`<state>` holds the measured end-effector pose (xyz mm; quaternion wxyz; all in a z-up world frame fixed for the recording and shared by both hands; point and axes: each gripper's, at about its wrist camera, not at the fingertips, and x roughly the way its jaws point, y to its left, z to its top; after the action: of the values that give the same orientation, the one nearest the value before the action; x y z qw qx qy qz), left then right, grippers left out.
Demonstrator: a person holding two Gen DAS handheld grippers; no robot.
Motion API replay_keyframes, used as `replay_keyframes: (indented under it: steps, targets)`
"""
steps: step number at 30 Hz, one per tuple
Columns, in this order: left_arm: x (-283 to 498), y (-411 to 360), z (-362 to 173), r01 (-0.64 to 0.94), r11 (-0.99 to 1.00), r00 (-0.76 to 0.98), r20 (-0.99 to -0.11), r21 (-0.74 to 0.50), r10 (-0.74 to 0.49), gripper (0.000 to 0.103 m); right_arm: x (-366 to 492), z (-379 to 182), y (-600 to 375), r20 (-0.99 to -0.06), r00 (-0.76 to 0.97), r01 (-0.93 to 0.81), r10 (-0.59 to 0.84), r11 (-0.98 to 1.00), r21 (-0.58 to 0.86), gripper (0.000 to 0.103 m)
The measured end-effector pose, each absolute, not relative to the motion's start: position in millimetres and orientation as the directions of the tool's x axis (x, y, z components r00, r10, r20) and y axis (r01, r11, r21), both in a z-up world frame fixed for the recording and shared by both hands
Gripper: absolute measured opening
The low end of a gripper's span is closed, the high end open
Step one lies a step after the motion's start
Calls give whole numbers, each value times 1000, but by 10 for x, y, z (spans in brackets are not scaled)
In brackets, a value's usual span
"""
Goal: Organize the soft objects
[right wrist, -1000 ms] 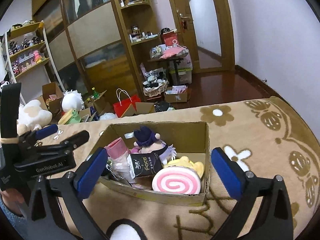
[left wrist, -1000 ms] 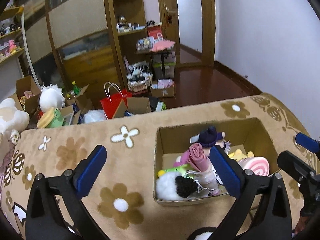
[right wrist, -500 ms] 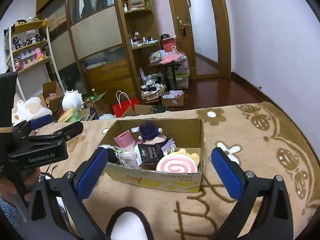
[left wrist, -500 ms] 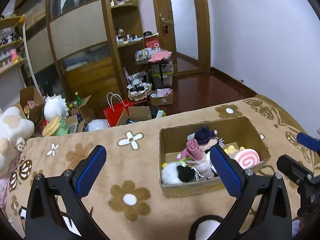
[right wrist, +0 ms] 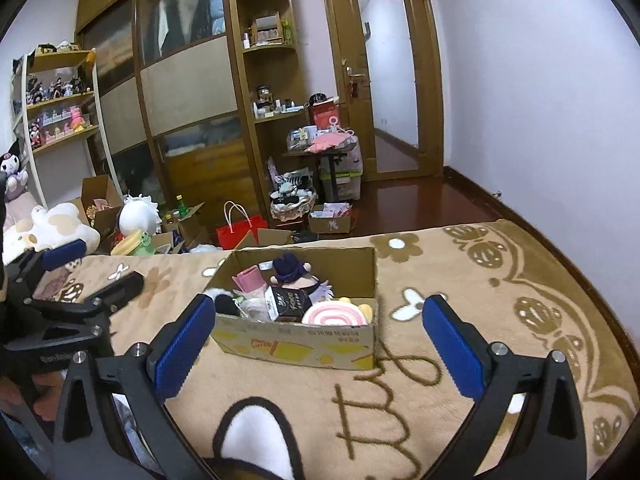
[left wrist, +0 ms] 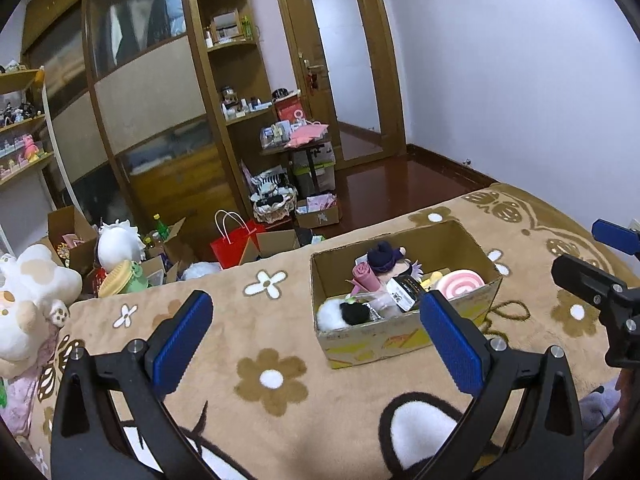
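Nearest, both tongs are hanging over the flowered brown blanket point(right wrist: 460, 280) with nothing between the pads: the left gripper point(left wrist: 316, 336) is standing spread wide, and the right gripper point(right wrist: 316, 340) is gaping just as wide. Beyond them, a cardboard box point(right wrist: 304, 340) is sitting on the blanket toward its far edge, holding the soft things: a pink swirl roll cushion point(right wrist: 335, 316) against its near wall, a black-and-white fluffy plush point(left wrist: 343, 314) in its near left corner, a rolled pink cloth point(left wrist: 365, 276) and a purple-haired doll point(right wrist: 290, 270) behind. Farther off, on the floor past the blanket's far edge, a white plush point(left wrist: 120, 244) is sitting among open cartons. Seemingly 1 packing step is finishing; the next move probably calls for picking another loose soft toy.
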<state>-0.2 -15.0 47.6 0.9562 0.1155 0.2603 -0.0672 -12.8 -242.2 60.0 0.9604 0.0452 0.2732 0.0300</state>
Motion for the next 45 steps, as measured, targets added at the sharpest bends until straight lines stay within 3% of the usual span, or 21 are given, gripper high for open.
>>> replay_keyframes:
  steps: [18,45]
  targets:
    - [-273,78,416,183,976,876,-470,117,-108,102,-577,625,-2554,-503,863,5,42,996,92,103]
    - [-101,28,266,182,973,857,-508,138,-88,102,-429,588,-2515,-520,853,9,36,996,85,103]
